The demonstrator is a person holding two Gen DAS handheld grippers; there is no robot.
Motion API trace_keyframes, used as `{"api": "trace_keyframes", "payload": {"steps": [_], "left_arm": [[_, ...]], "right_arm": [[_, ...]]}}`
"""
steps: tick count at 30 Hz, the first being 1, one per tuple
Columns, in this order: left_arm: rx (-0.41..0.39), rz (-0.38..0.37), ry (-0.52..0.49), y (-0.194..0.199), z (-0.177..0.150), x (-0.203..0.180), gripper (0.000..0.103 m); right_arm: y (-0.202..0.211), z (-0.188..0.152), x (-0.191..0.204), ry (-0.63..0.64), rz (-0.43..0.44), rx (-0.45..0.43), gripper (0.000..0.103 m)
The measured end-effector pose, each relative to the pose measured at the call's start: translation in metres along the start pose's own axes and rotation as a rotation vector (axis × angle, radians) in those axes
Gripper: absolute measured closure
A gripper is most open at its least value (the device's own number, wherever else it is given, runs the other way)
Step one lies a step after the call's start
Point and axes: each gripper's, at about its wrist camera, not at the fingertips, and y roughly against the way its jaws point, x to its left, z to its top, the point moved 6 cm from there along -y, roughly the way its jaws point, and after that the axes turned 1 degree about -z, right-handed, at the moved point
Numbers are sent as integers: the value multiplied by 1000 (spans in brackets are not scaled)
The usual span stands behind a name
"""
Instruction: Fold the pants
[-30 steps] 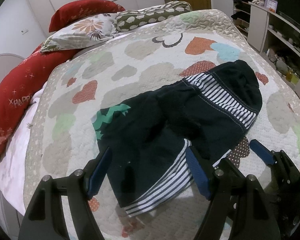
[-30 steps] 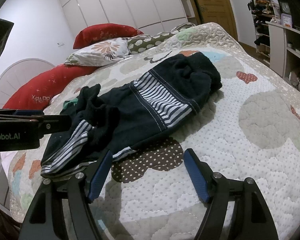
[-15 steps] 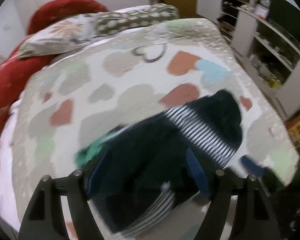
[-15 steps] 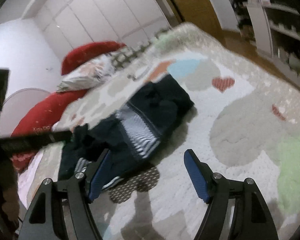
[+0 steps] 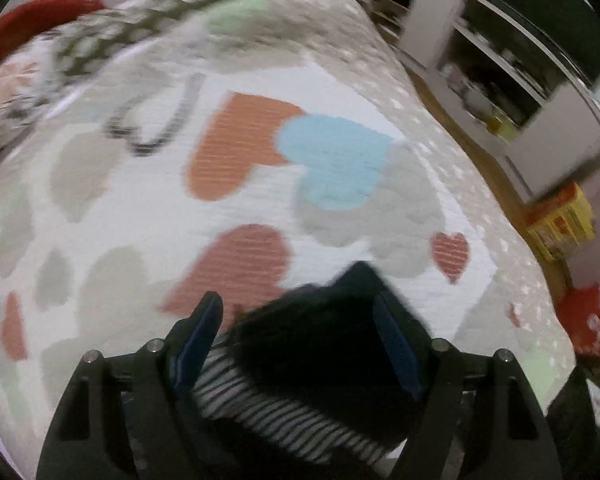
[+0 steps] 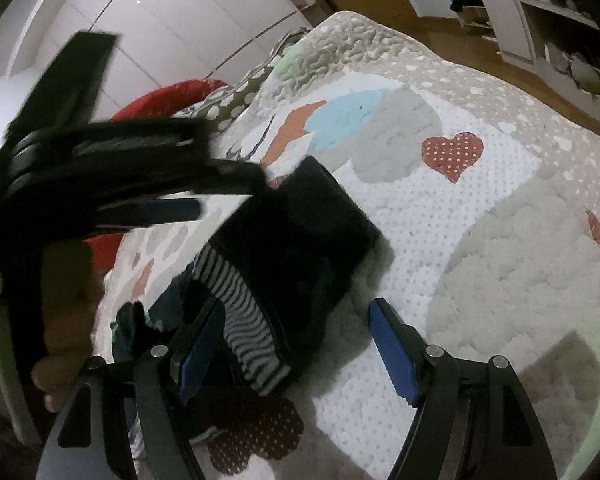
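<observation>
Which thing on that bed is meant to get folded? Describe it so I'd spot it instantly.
Look at the quilt with pastel hearts covering the bed. Near its front edge lie the pants, crumpled dark fabric. They are the only dark item, crossed by a black-and-white striped band.

We see the left gripper point(image 5: 298, 340) with its blue-padded fingers spread wide over the dark pants point(image 5: 328, 340), whose far edge lies between them. A band of black-and-white stripes point(image 5: 276, 412) crosses the pants at the near edge, just in front of the gripper body. The pants rest on a bed covered by a white quilt point(image 5: 140, 216) patterned with orange, blue, grey and red hearts. At the far left sit blurred pillows point(image 5: 112, 36), one spotted, one red. To the right stands open shelving point(image 5: 512, 80).
</observation>
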Motion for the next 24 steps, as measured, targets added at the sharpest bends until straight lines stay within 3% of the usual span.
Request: {"api": "trace_keyframes", "payload": {"steps": [5, 7, 8, 9, 11, 15, 24], "left_arm": [[58, -48, -63, -19, 1, -19, 27], [84, -69, -88, -21, -3, -23, 48], [91, -60, -97, -21, -5, -23, 67], [88, -32, -103, -19, -6, -22, 75], [60, -17, -118, -9, -9, -21, 81], [8, -13, -93, 14, -17, -14, 83], [-91, 31, -48, 68, -48, 6, 83]], "right_arm": [[-2, 3, 0, -18, 6, -29, 25], [-2, 3, -2, -29, 31, -43, 26], [-1, 3, -1, -29, 42, -49, 32], [-1, 4, -1, -30, 59, -53, 52], [-4, 4, -2, -48, 98, -35, 76], [1, 3, 2, -55, 168, -25, 84], [25, -10, 47, 112, 220, -52, 85]]}}
